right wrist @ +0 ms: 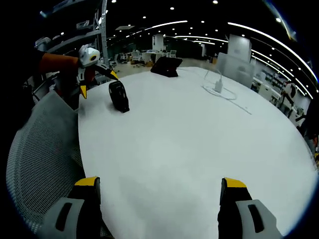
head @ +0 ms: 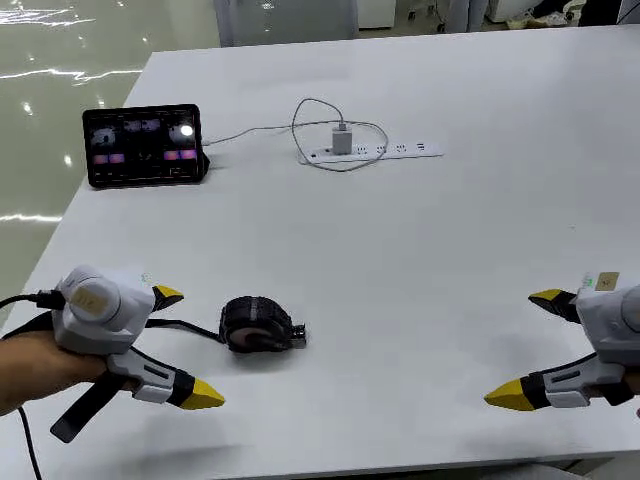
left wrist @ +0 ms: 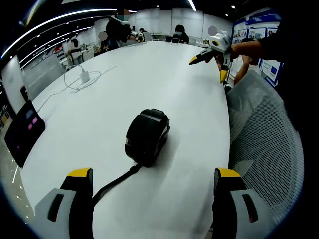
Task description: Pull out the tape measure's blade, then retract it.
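White table (head: pixel 420 260) carries the black tape measure (head: pixel 258 324) just ahead of our left gripper (head: pixel 198 348), jaws spread wide; our right gripper (head: pixel 513 347), likewise spread and empty, hovers well apart from it

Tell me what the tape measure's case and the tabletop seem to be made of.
The tape measure looks like black plastic, perhaps rubber-coated: matte, with moulded ridges and a dull sheen. The table looks like white laminate or painted board: smooth, even, no grain; its core cannot be told.
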Motion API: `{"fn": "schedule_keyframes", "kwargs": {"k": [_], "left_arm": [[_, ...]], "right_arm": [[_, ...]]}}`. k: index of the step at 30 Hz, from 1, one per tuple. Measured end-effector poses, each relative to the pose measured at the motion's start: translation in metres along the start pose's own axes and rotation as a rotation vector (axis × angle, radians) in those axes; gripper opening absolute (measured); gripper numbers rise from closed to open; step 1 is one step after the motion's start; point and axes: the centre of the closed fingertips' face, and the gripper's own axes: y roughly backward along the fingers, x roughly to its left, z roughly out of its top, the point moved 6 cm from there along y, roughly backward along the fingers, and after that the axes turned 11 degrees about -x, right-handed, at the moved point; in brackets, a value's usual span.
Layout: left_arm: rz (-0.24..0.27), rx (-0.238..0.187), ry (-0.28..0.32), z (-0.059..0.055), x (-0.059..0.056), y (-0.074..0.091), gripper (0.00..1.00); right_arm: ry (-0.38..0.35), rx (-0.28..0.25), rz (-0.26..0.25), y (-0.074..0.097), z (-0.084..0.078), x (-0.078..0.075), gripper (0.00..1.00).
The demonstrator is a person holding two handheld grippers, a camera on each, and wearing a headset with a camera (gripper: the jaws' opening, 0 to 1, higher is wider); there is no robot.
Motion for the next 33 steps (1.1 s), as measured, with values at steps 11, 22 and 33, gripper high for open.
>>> {"fn": "schedule_keyframes", "kwargs": {"k": [11, 22, 33], "left_arm": [[-0.073, 0.061, -0.093, 0.022, 0.006, -0.018, 0.99], [-0.143, 0.113, -0.175, 0.042, 0.002, -0.040, 0.97], [-0.161, 0.173, -0.301, 0.033, 0.009, -0.059, 0.77]], "right_arm": [[0.062, 0.000, 0.058, -0.018, 0.011, 0.001, 0.99], [0.110, -0.022, 0.126, -0.035, 0.034, 0.008, 0.99], [0.132, -0.011, 0.185, -0.059, 0.040, 0.008, 0.99]]}}
